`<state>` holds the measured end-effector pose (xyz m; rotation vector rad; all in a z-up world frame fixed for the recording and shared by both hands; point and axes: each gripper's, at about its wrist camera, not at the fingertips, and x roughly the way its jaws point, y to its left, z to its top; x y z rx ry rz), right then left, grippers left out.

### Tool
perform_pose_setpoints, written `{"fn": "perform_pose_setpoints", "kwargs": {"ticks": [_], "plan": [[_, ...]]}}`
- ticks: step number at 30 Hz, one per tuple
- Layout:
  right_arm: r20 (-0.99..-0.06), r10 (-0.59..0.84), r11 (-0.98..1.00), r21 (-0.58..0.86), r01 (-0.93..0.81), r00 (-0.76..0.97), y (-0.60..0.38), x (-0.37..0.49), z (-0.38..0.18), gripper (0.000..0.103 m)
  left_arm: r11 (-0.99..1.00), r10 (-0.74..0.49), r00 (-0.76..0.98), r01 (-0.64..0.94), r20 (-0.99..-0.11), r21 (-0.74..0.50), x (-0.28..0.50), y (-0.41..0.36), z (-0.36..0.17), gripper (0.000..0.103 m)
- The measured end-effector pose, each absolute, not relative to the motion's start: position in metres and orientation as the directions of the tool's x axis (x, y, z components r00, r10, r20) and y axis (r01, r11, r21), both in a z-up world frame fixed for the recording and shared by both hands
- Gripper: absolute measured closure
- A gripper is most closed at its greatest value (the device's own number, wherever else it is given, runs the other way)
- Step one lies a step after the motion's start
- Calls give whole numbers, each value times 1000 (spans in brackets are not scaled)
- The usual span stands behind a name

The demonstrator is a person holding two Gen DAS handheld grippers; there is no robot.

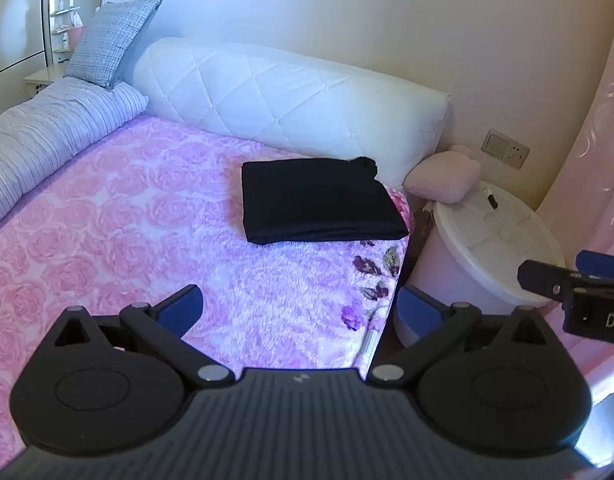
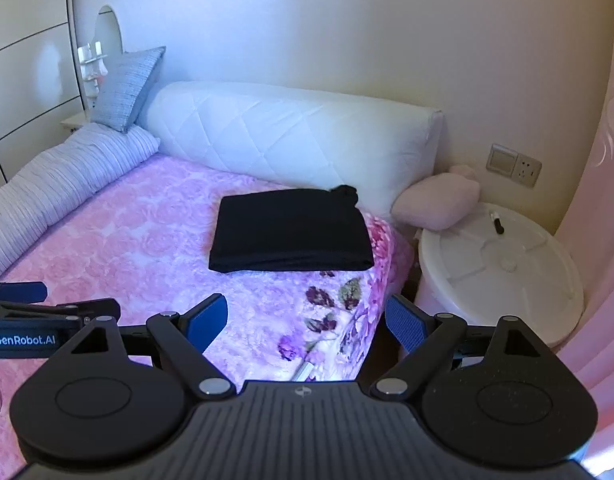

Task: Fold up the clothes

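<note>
A black garment (image 1: pixel 321 200) (image 2: pixel 291 232) lies folded into a flat rectangle on the pink rose-patterned bedspread (image 1: pixel 107 232) (image 2: pixel 127 232), near the headboard end and the bed's right edge. A small bunched bit of it sticks up at the far right corner. My left gripper (image 1: pixel 299 304) is open and holds nothing, hovering above the bedspread well short of the garment. My right gripper (image 2: pixel 307 320) is open too, empty, over the bed's right edge. Each gripper shows at the side of the other's view.
A white quilted headboard cushion (image 1: pixel 291 92) runs along the wall. A striped rolled quilt (image 1: pixel 47 136) and a grey pillow (image 1: pixel 111 40) lie at the left. Beside the bed stands a white round tub (image 2: pixel 503 264) with a lid, a pink cushion (image 2: pixel 439 204) leaning on it.
</note>
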<state>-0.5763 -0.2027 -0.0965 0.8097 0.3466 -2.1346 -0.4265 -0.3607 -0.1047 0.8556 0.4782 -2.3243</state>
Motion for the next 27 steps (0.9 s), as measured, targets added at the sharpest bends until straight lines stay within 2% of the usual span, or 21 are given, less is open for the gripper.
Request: {"fn": "perform_pose_setpoints", "kwargs": {"ticks": [27], "plan": [[-657,-586,-631,3,775,-474,-210,-565,-89,14,-755,-440,-615,647,-654,-101,-432,-360,-98,1]]}}
